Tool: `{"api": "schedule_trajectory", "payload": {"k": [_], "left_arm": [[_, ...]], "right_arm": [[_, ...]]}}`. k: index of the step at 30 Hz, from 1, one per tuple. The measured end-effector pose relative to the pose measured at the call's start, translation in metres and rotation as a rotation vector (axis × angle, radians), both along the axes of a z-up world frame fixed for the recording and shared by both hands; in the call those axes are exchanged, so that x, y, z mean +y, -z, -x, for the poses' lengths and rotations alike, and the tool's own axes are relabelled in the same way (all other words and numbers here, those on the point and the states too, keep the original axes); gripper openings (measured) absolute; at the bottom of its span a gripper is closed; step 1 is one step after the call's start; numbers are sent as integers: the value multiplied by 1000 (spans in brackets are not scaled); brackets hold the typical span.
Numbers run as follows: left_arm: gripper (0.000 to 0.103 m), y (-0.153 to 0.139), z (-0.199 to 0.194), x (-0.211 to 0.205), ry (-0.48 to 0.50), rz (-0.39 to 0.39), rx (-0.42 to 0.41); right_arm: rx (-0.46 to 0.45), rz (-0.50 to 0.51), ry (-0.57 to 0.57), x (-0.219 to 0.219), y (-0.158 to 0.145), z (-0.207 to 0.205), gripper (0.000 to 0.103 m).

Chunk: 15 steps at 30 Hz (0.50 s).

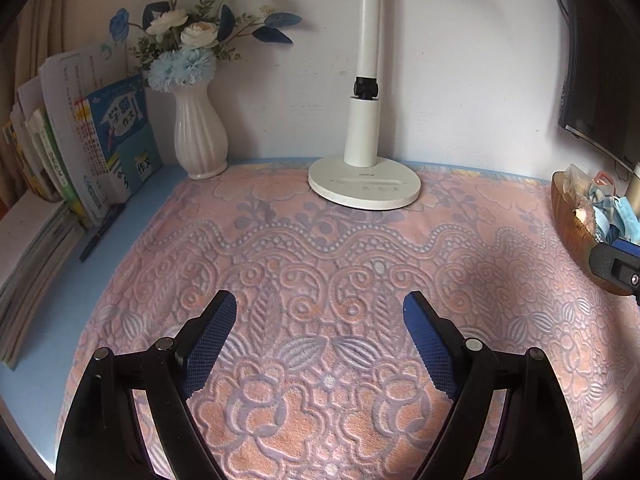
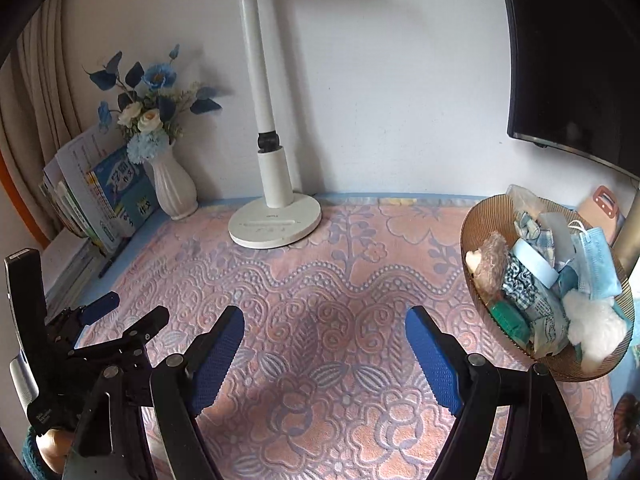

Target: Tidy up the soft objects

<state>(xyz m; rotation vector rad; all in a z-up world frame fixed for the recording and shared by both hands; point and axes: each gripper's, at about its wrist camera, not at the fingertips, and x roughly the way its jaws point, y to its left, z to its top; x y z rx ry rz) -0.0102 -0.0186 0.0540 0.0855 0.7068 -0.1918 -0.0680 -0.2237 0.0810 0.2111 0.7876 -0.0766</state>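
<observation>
Soft objects [image 2: 548,280], small cloth and plush things such as a pale blue face mask, checked fabric pieces, a brown plush toy and a white fluffy ball, are lying heaped in the brown ribbed glass bowl [image 2: 476,220] at the right side of the tabletop.

Starting from the tools: the right hand-held gripper [image 2: 325,354] is hanging above the cloth with its blue-padded jaws standing wide apart, and nothing is lying between them. The left hand-held gripper [image 1: 320,346] is also standing open and empty, just beside the right one, over the same cloth.

Both are pointing down at the pink and grey-blue embossed towel cloth [image 1: 320,248] that is covering the tabletop. No soft thing is lying loose on this cloth in either view. I am judging that the gathering part is done or nearly done, because everything soft that I can see is already sitting in the bowl; whether more sorting is wanted, I cannot tell.

Around them, the white desk lamp with a round flat base [image 1: 364,184] is standing at the back, and the white ribbed vase with blue and cream artificial flowers [image 1: 200,136] is standing left of it. The leaning row of school books [image 1: 100,140] is filling the left corner. A dark monitor [image 2: 572,60] is hanging over the bowl, so reaching there is needing some care.
</observation>
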Motion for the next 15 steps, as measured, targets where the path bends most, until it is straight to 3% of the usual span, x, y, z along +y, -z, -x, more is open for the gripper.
{"api": "schedule_trajectory", "payload": {"k": [8, 15], "left_arm": [[85, 31, -7, 2, -23, -10, 25], [85, 37, -12, 4, -35, -4, 63]], "right_arm": [[84, -9, 40, -8, 56, -13, 81], [105, 35, 43, -6, 84, -14, 81]]}}
